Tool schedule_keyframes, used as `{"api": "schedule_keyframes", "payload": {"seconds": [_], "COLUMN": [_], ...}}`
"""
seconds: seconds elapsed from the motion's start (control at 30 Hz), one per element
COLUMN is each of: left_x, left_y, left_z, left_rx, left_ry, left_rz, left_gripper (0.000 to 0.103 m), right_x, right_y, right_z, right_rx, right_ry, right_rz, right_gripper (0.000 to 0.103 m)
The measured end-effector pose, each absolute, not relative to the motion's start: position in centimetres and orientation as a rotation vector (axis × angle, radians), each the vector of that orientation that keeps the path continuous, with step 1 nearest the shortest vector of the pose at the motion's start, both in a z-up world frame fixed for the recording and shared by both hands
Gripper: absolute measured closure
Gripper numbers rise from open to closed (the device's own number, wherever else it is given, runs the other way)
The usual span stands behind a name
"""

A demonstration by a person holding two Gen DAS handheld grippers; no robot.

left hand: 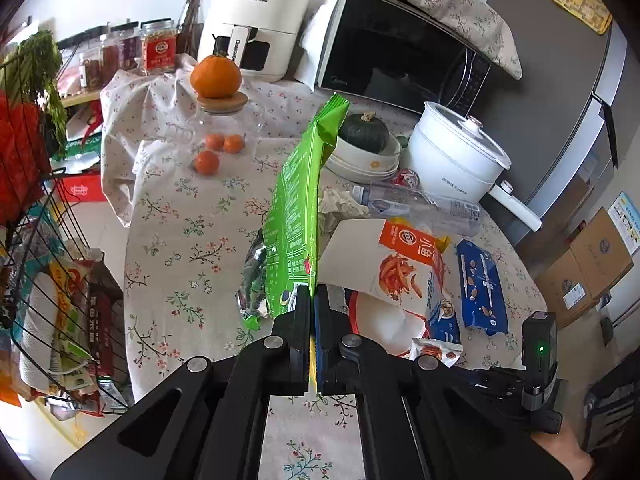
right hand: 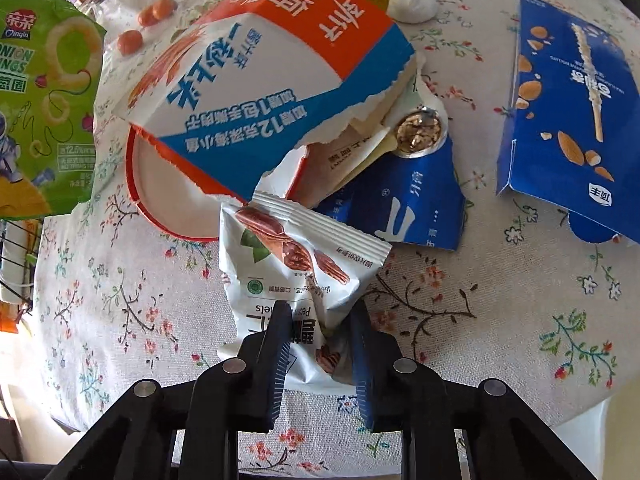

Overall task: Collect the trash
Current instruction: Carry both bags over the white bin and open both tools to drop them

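A green onion-ring snack bag (left hand: pixel 298 204) stands upright, edge-on, lifted off the worktop with its lower end pinched. A white pecan packet (right hand: pixel 298 280), crumpled, lies on the floral worktop, its near end squeezed from both sides. Just behind it a torn white, orange and blue carton (right hand: pixel 256 76) lies tilted over a red-rimmed white lid (right hand: pixel 160 200). A torn blue wrapper (right hand: pixel 404 204) lies beside it, and a flattened blue almond-stick box (right hand: pixel 568 112) lies apart to the right.

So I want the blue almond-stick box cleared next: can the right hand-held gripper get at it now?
Probably not yet: the right hand-held gripper is closing around the pecan packet. The blue box itself lies uncovered.
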State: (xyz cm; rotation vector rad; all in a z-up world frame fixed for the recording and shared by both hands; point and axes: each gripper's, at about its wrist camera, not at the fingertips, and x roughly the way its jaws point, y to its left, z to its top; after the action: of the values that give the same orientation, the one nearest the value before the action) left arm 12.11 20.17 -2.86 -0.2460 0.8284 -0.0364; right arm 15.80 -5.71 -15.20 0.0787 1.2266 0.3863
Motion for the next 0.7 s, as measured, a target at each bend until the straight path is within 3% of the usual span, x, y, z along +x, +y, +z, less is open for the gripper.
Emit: {"api": "schedule_keyframes", "payload": {"seconds": [0.17,0.7], "left_x": [11.1,9.2], "left_y": [20.4,14.9], "left_z": [-2.0,1.3], "left_rx": [-0.247,-0.248], "left_ry": [0.797,0.730], "left_rz": [-0.044,-0.237], "left_gripper": [0.102,0.102], "right_x": [14.8,11.4], "right_y": [-5.0,-12.2], "right_z": [-14.6,-9.1], "right_rx": [-0.017,-0.029], "right_ry": [1.190,1.090], "right_rz": [0.373,0.308], "right_gripper": [0.085,0.086]}}
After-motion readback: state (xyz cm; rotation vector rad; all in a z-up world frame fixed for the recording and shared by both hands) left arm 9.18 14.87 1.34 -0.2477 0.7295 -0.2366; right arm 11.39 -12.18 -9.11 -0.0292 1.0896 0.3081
